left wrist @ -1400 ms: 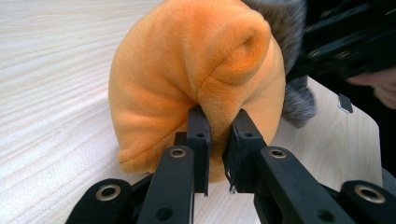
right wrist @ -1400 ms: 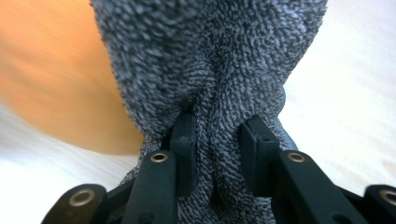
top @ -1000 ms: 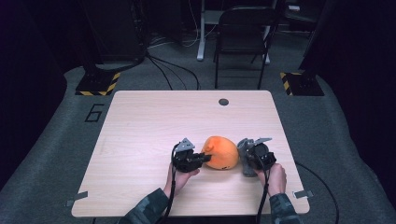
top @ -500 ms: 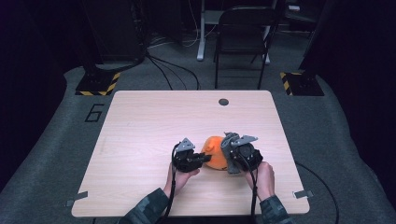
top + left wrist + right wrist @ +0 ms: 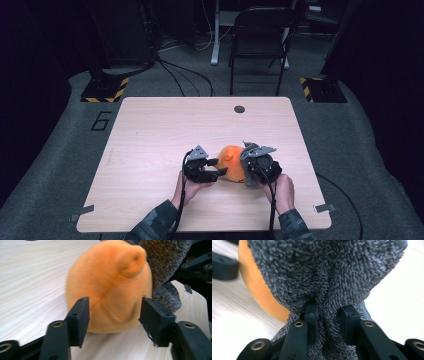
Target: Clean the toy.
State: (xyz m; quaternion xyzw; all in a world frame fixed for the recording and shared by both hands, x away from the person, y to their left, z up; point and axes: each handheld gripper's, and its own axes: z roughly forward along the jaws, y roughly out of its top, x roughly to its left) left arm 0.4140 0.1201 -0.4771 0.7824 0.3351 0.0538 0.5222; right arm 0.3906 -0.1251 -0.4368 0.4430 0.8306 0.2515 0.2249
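Observation:
An orange plush lump (image 5: 230,159) with a small nub lies on the wooden table (image 5: 165,130) near its front edge. My left gripper (image 5: 220,168) is at its left side, open; in the left gripper view its jaws straddle the orange plush (image 5: 110,292) without pinching it. My right gripper (image 5: 248,171) is pressed to the plush's right side. It is shut on a fold of grey fuzzy cloth (image 5: 324,270), which drapes against the orange plush (image 5: 257,290). The grey cloth (image 5: 165,265) shows behind the plush in the left gripper view.
A round dark grommet (image 5: 239,109) sits near the table's far edge. A black folding chair (image 5: 260,40) stands behind the table, with cables and yellow-black striped blocks (image 5: 105,89) on the floor. The table's front edge runs close below both hands.
My right gripper has moved left with the grey cloth, up against the orange plush. The left gripper has stayed put beside the plush.

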